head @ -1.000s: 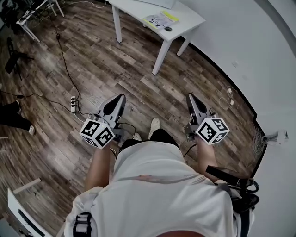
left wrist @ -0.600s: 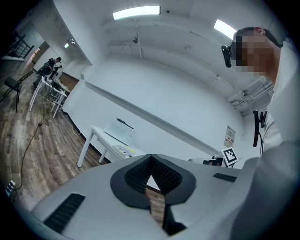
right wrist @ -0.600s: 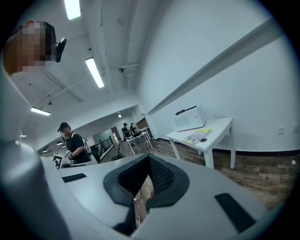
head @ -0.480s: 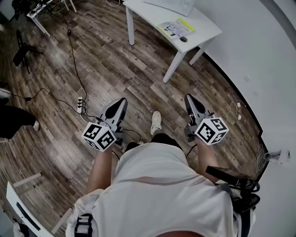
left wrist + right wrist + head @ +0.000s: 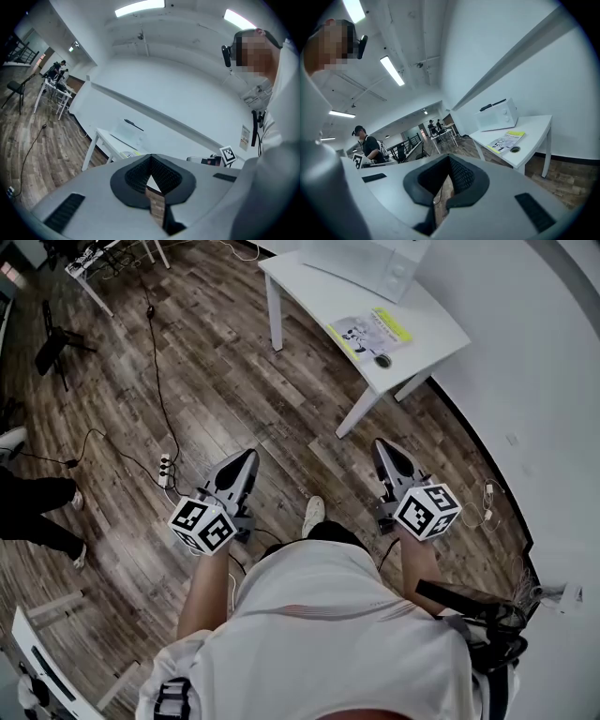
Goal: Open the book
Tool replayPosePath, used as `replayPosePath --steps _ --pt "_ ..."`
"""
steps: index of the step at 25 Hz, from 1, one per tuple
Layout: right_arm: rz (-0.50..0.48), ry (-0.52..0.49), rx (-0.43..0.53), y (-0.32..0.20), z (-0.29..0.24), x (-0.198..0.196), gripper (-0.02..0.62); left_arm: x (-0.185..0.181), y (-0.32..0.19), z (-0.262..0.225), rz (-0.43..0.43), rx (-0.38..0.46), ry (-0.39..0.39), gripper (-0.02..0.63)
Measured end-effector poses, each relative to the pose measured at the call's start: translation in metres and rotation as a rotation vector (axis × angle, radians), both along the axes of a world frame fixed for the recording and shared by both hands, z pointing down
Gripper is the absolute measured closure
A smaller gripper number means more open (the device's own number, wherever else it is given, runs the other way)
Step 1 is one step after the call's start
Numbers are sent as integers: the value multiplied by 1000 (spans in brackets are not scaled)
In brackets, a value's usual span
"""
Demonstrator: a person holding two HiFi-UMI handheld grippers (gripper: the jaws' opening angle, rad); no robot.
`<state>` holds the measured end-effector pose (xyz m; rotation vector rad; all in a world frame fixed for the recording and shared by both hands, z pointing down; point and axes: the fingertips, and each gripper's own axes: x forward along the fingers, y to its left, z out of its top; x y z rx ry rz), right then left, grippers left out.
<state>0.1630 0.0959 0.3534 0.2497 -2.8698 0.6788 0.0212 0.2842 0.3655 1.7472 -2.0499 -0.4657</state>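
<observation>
the book [image 5: 373,332] lies closed on the white tabletop [image 5: 314,292], cover print too small to read. my left gripper [image 5: 242,462] and right gripper [image 5: 386,454] hover well short of it, both jaws clenched together, empty.

Your book [image 5: 372,334], near the closest corner of the white table [image 5: 309,287], has a white cover with a black-and-white drawing and a bright yellow band at one end. A small dark round object [image 5: 382,360] sits beside it. The microwave [image 5: 366,259] is white, as is the wall [image 5: 525,352]. The floor [image 5: 234,399] is mottled brown and grey wood planks, crossed by a thin black cable [image 5: 155,362] and a white power strip [image 5: 164,468]. Your left gripper [image 5: 246,457] and right gripper [image 5: 382,448] are grey with black pads. The left cube [image 5: 202,526] and right cube [image 5: 427,512] are white with black square markers. Your shirt [image 5: 319,634] is white.
</observation>
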Motion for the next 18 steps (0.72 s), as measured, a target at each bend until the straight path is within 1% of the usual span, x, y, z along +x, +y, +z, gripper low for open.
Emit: replayPosePath --steps 3,8,14,18 --pt "-24 1 -13 -37 4 -22 600 -16 -37 -1 -18 -15 2 595" --pt "-64 -17 -27 -82 7 -54 600 -37 -85 -10 -38 -12 -29 595" --pt "-72 -29 -47 -116 13 -77 600 -60 -118 -14 -41 -28 -46 595" --pt "-49 -27 -52 -133 16 -91 600 -81 -133 -10 -29 -34 -35 595"
